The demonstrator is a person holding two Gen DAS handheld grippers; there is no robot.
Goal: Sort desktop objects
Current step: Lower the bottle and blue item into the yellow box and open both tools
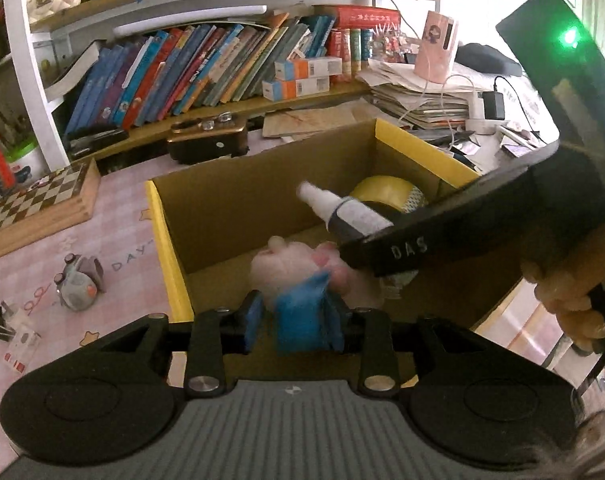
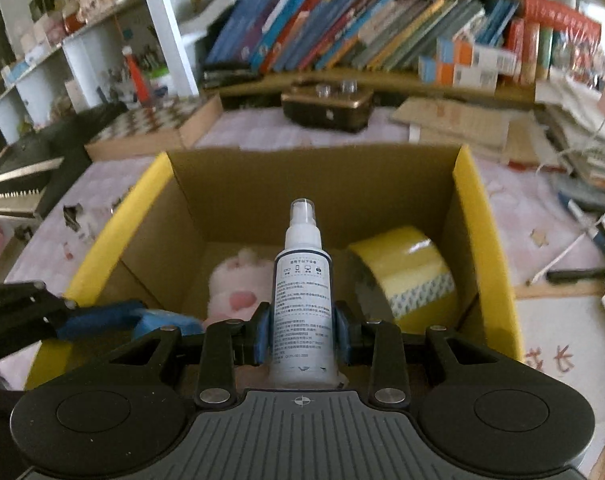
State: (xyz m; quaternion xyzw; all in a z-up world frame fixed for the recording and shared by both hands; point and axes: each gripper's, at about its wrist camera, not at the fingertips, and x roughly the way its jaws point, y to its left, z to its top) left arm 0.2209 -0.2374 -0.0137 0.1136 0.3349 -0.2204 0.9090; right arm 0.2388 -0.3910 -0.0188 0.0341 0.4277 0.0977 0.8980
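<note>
I have both tongs tilted down over the open cardboard box (image 2: 318,188). My right gripper (image 2: 302,330) points into it and its 2 pads clamp the white spray bottle (image 2: 302,300), nozzle forward. My left gripper (image 1: 292,320) stands a little open above the pink plush toy (image 1: 286,268), which lies blurred on the box floor beside the yellow tape roll (image 2: 406,276).
</note>
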